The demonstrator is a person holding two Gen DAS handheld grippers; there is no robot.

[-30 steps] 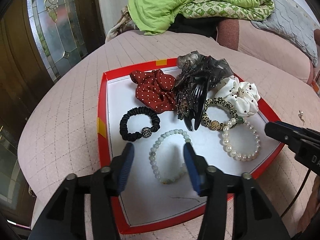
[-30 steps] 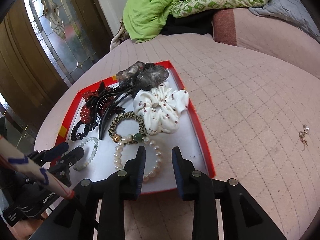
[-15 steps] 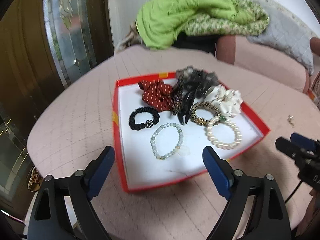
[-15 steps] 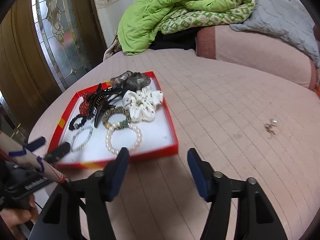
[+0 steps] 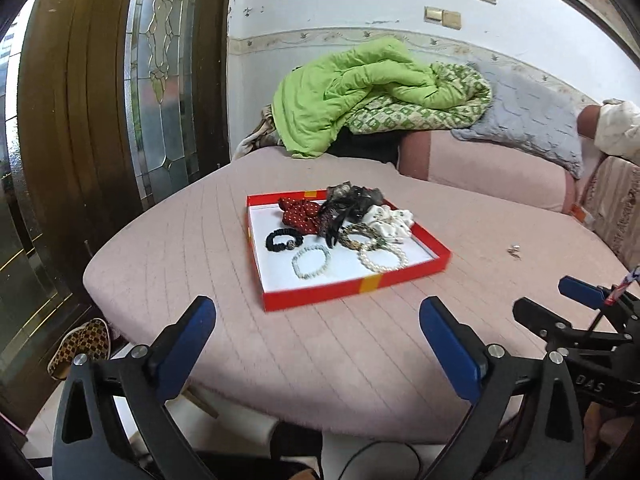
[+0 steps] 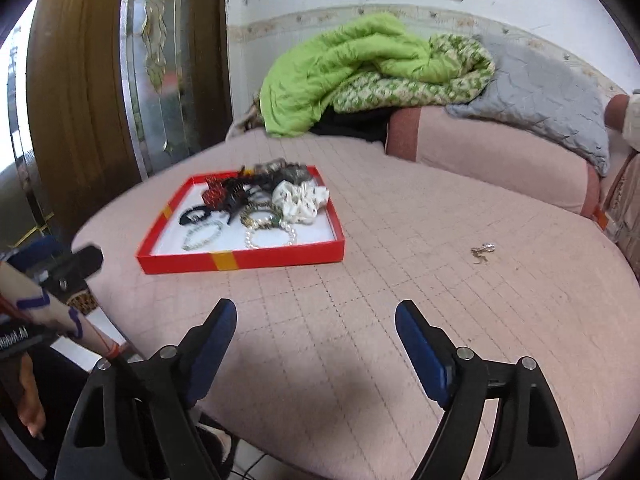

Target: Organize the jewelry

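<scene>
On the pink quilted table (image 5: 320, 344), left wrist view: red tray (image 5: 320, 296) sits mid-table, far from the left gripper (image 5: 316, 332), whose blue-padded fingers (image 5: 184, 340) are spread wide with nothing between them. Inside the tray: black hair tie (image 5: 283, 239) at near left, pale green bead bracelet (image 5: 311, 261) just right of it, pearl bracelet (image 5: 383, 259) at near right. Far side is a pile: red dotted scrunchie (image 5: 300, 216), dark claw clip (image 5: 340, 216), white scrunchie (image 5: 390, 220), leopard-print band (image 5: 358, 236), all touching or overlapping. Small earring (image 5: 514, 250) lies loose on the table, well right of the tray. Right gripper's tips show at right edge.

Right wrist view: right gripper (image 6: 316, 336) also wide apart, holding nothing, hovering over bare table near the front edge. Tray (image 6: 240, 260) sits far left; earring (image 6: 483, 249) far right, alone, well apart from the tray.

Handling guess: earring is tiny, light, hard metal, likely to slip or sink into the quilting, so pinch across its body low to the cloth and squeeze gently. Bead bracelets are strung loops, limp, beads slick; grab one side of the loop, not the middle hole. Scrunchies are soft, any fold works. Green blanket (image 6: 352, 76) heaped at far side, irrelevant.
</scene>
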